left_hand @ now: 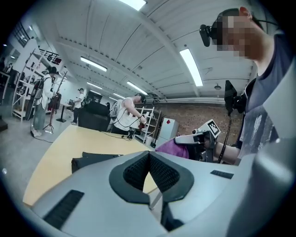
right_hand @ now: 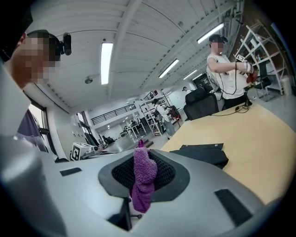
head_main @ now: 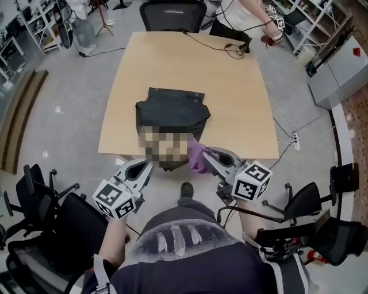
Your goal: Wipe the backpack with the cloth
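A black backpack [head_main: 172,112] lies flat on the wooden table [head_main: 230,74], near its front edge. It also shows in the left gripper view [left_hand: 92,159] and the right gripper view [right_hand: 206,154]. My right gripper [head_main: 202,155] is shut on a purple cloth [head_main: 197,156], held at the table's front edge beside the backpack's near right corner. The cloth [right_hand: 142,178] hangs pinched between the right jaws. My left gripper [head_main: 144,167] is shut with nothing in it, held off the table's front edge, left of the right one.
A person stands at the table's far right corner [head_main: 241,17] with cables [head_main: 230,49] lying on the table there. A black chair [head_main: 172,14] is at the far side. Office chairs [head_main: 34,195] [head_main: 305,201] flank me on both sides.
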Tool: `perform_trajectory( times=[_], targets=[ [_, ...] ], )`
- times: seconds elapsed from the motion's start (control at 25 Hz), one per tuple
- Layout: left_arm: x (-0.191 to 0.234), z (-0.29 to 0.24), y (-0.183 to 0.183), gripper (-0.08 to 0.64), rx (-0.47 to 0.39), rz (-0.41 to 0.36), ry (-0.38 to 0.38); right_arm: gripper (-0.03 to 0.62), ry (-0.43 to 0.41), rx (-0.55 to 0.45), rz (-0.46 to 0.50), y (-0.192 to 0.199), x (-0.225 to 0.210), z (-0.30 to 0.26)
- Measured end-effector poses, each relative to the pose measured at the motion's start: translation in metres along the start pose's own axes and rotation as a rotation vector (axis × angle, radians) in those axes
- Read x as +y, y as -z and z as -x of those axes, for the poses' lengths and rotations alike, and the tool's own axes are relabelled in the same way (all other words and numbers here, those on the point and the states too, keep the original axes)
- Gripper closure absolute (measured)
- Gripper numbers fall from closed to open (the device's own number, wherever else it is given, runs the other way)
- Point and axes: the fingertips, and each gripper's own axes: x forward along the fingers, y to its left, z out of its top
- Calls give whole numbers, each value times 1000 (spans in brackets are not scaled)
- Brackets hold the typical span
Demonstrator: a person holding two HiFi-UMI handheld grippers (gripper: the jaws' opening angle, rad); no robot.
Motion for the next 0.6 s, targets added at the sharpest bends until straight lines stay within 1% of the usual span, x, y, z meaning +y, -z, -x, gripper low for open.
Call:
perform_trajectory(
  times=[0.08, 0.16, 0.24, 0.32, 0.4, 0.48, 0.52, 0.6],
  targets=[
    [15, -25, -10, 552, 2, -6, -31, 541, -10, 21, 1, -14, -32, -11],
    [26, -49, -17, 552, 12, -12, -55, 541, 0, 44, 16, -26, -65, -22],
    [36, -69, -19, 554, 24, -9, -73, 541, 22, 64, 41, -36, -95, -33],
    [45, -83, -19, 554, 36, 8, -81, 540, 61, 66, 69, -48, -120, -41],
    [55, -94, -18, 552, 52, 22, -82, 541, 123, 58, 116, -60, -142, -45],
    [68, -103, -21, 552, 62, 23, -74, 540, 210, 60, 196, -70, -163, -49],
    [75, -108, -23, 552, 63, 20, -64, 541, 267, 71, 257, -73, -174, -52],
    [89, -114, -27, 552, 67, 12, -33, 541, 395, 118, 418, -75, -193, -59]
  ],
)
